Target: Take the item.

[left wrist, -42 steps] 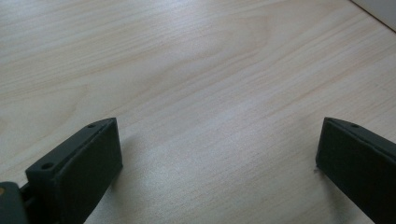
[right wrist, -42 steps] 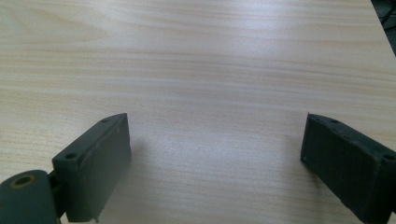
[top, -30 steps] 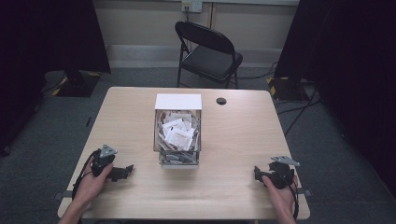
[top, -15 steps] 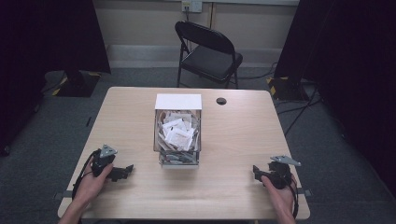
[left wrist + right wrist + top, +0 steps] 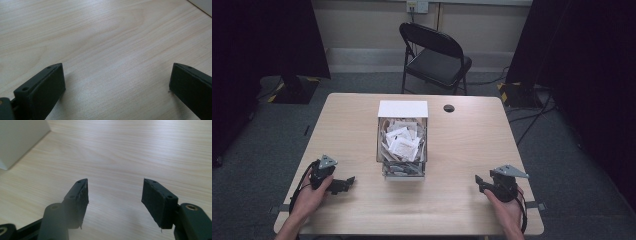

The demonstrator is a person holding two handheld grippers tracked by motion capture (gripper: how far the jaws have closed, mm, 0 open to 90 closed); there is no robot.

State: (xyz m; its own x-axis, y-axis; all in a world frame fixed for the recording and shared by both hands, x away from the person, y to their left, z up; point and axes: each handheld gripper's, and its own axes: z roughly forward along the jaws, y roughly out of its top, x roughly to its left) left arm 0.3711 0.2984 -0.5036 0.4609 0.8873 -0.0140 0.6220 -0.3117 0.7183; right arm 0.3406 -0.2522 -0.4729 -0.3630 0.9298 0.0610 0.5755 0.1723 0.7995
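A big pale wooden table [image 5: 352,130] sits on a grey floor; behind it stands a black folding chair [image 5: 435,56]. In the middle of the table is a see-through box [image 5: 402,145] full of small white paper packets [image 5: 402,142], with a white lid part at its far end; a small dark round hole [image 5: 449,108] is near the far edge. The left gripper [image 5: 343,184] rests near the front left, held by a hand; its jaws are wide apart with only bare wood between them. The right gripper [image 5: 479,182] sits near the front right; its jaws are apart too, not as wide, and hold nothing.
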